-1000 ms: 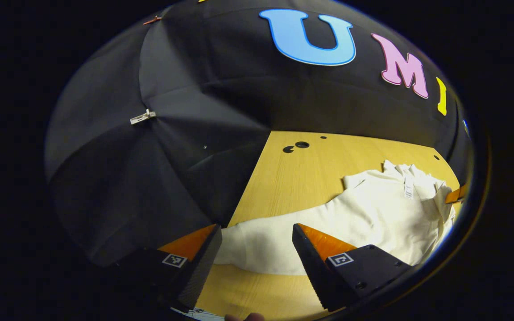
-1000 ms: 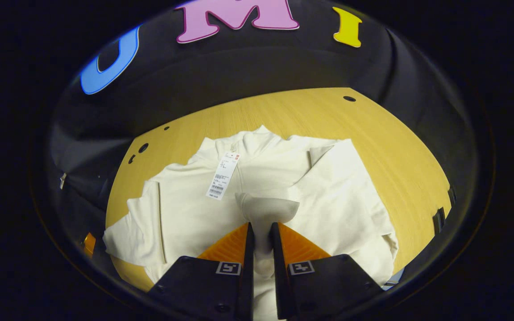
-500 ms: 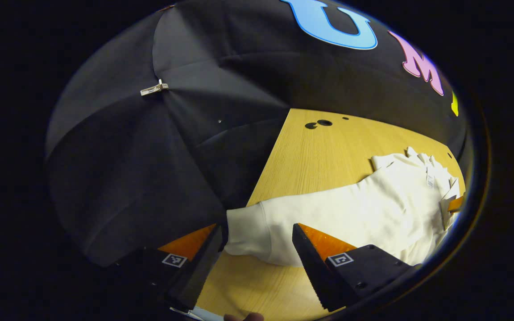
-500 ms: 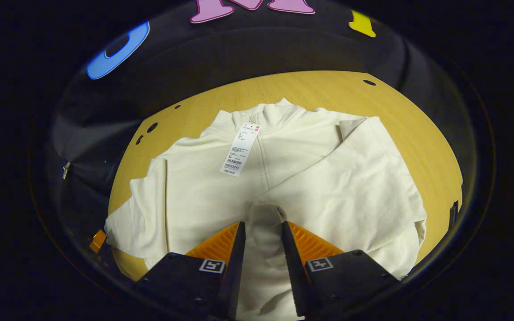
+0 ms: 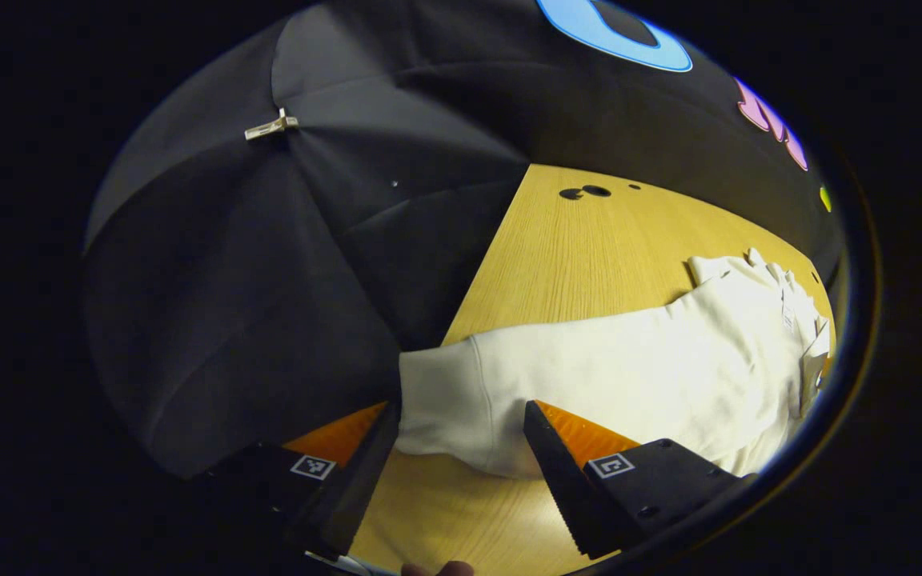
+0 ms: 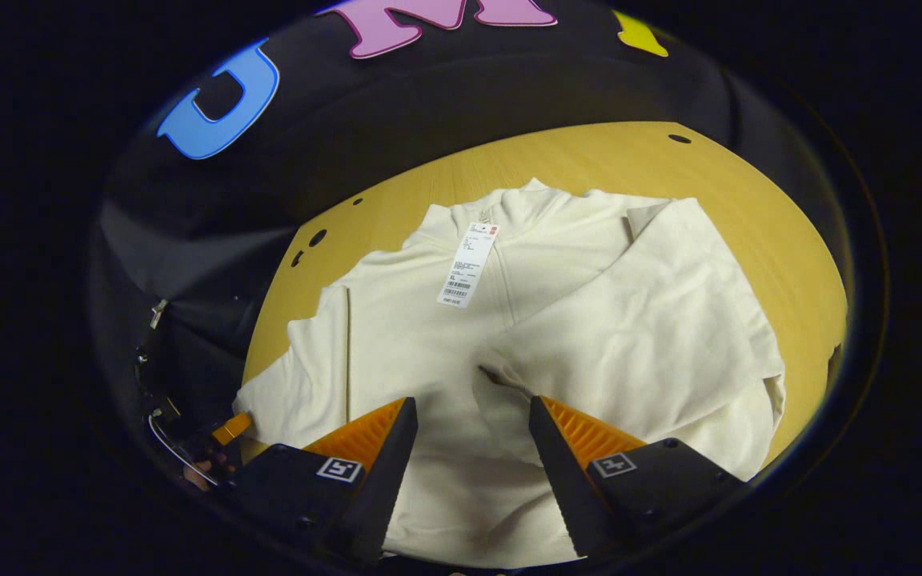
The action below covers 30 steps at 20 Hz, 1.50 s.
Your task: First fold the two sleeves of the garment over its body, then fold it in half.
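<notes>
Left gripper: the left gripper hangs low over the table with its jaws spread wide, holding nothing.
Left sleeve: the long cream fleece sleeve of the garment lies stretched out flat across the pale wooden table, away from the body; its cuff sits just ahead of the gap between the jaws.
Garment: the cream zip-neck fleece garment lies face up in the middle of the table, collar at the far side, with a white paper hang tag on its chest.
Right sleeve: the right sleeve lies folded diagonally over the body, its cuff near the middle of the front.
Right gripper: the right gripper has its jaws wide apart, with the folded cuff lying loose between them.
Risk, left: judged likely, a shallow pinch on the thick cuff could slip mid-carry, dropping the sleeve short of the body.
Risk, right: a finger snagging the fleece could drag the folded sleeve back off.
Risk, tag: the loose tag may crumple under a fold.
</notes>
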Available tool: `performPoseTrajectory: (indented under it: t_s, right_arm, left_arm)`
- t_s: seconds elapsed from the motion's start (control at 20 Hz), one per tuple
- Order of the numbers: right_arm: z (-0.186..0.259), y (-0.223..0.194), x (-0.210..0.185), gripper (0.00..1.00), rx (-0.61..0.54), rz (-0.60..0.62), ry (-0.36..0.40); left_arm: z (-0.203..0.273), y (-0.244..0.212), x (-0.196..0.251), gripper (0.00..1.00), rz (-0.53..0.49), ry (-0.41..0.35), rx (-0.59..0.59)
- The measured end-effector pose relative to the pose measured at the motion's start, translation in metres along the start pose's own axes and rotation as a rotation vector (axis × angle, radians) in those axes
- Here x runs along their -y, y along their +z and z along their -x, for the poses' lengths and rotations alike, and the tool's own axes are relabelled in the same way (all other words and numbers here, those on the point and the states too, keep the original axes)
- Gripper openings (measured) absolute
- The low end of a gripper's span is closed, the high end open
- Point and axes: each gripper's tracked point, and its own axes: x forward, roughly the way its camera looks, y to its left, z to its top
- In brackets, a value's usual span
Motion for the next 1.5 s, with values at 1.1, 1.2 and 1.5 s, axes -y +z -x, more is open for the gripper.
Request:
performPoseTrajectory:
  t_s: [1.1, 1.2, 1.5]
  right_arm:
    - [0.07, -0.022, 0.103, 0.88, 0.027, -0.105, -0.051]
    - [0.072, -0.021, 0.108, 0.88, 0.023, -0.118, -0.029]
    - [0.079, -0.013, 0.127, 0.88, 0.023, -0.134, -0.004]
  left_arm:
    - [0.047, 0.057, 0.075, 0.08, -0.031, -0.155, 0.168]
    - [0.065, 0.068, 0.089, 0.08, -0.026, -0.166, 0.202]
    - [0.116, 0.085, 0.158, 0.08, -0.017, -0.235, 0.265]
